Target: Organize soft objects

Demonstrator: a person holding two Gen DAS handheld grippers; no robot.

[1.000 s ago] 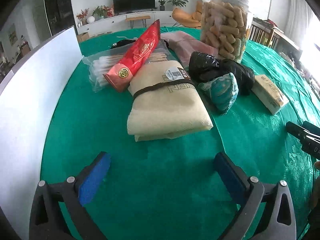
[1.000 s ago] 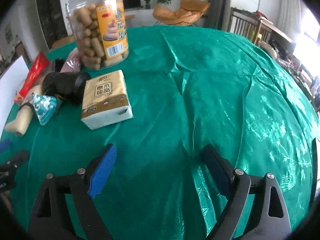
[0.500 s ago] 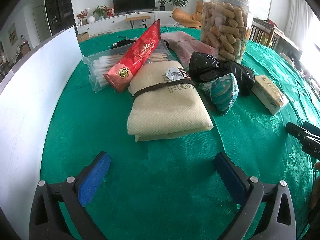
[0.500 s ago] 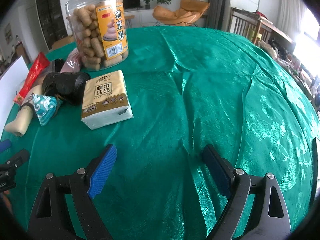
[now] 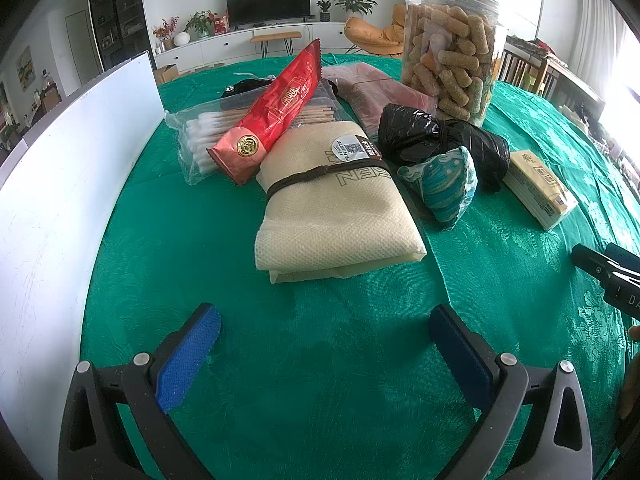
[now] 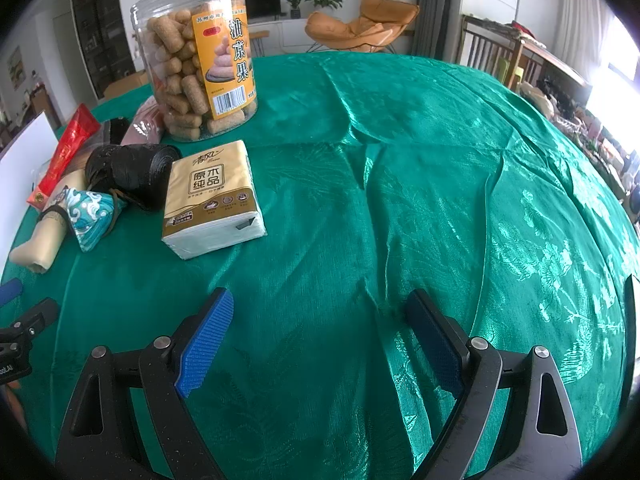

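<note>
Green tablecloth (image 6: 400, 160): carries everything. Snack jar (image 6: 196, 60): rigid, stands at the back. Folded cream cloth (image 5: 332, 208): centre of the pile, directly ahead of left gripper (image 5: 324, 344). Tissue pack (image 6: 212, 200): just beside black bag roll (image 5: 440, 144). Patterned pouch (image 5: 444, 188): leans against the roll. Right gripper (image 6: 320, 328): over bare cloth. Both grippers gape, empty. Step: none begun; next calls for reaching the cloth. Nothing has shifted since a second ago.

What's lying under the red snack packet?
The red snack packet lies slanted across a clear bag of cotton swabs, its lower end beside the folded beige cloth. The swab bag's middle is covered, so anything else beneath cannot be seen.
</note>
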